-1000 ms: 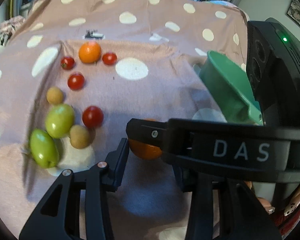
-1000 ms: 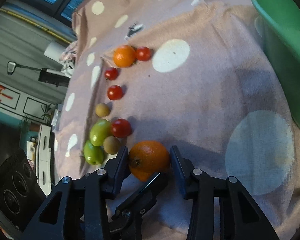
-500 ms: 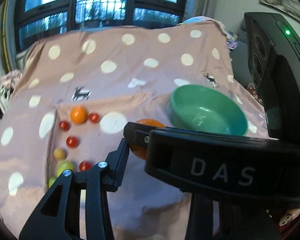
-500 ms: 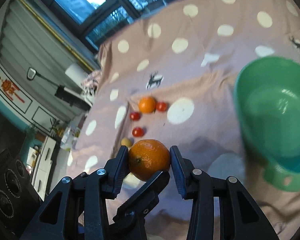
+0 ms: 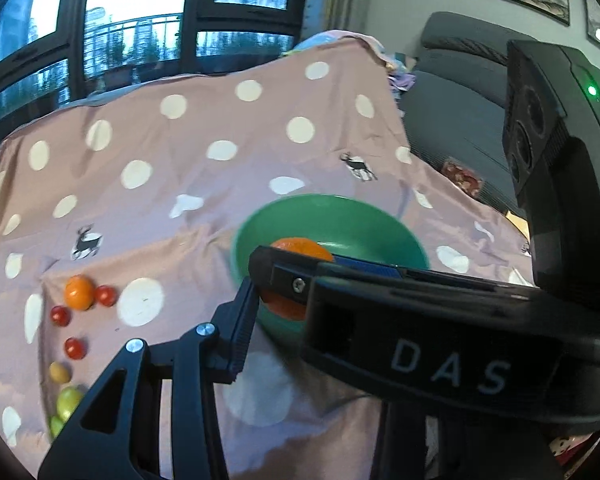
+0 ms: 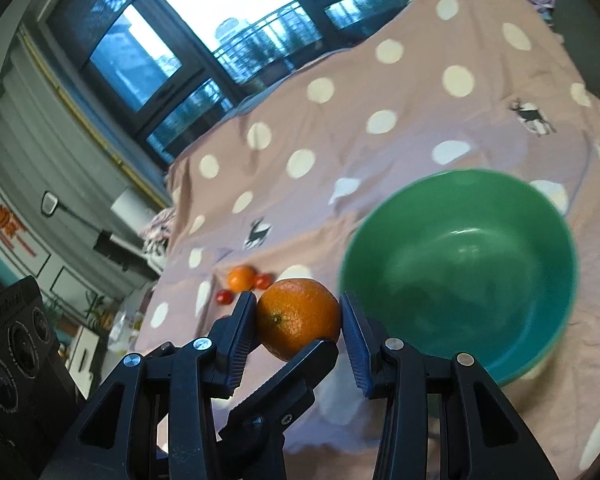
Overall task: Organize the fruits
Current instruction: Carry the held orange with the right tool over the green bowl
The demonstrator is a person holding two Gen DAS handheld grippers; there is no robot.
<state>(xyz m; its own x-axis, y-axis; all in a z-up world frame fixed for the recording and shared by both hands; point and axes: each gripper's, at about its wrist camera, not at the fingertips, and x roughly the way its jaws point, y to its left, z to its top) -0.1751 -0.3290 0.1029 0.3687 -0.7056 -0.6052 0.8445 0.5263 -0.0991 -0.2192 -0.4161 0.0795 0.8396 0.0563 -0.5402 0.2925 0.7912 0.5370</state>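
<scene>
A large orange (image 6: 298, 316) hangs in the air, with my right gripper (image 6: 298, 300) shut on it, one pad on each side. My left gripper (image 5: 296, 300) crosses it. Its left finger (image 5: 240, 320) touches the orange (image 5: 300, 250), and another finger (image 6: 284, 380) lies under the fruit. The right gripper's housing (image 5: 440, 360) hides the rest. The green bowl (image 6: 520, 364) stands just right of the orange and holds nothing. In the left wrist view the orange overlaps the near rim of the bowl (image 5: 340, 220).
On the pink dotted cloth (image 5: 180, 180), at the left, lie a small orange (image 5: 79, 292), cherry tomatoes (image 5: 75, 348), a yellowish fruit (image 5: 59, 372) and green fruits (image 5: 69, 402). A grey sofa (image 5: 460, 120) stands past the cloth's right edge. Windows are behind.
Both grippers rose together with the orange, off the cloth by the fruit cluster and over to the green bowl. The bowl has come into full view.
</scene>
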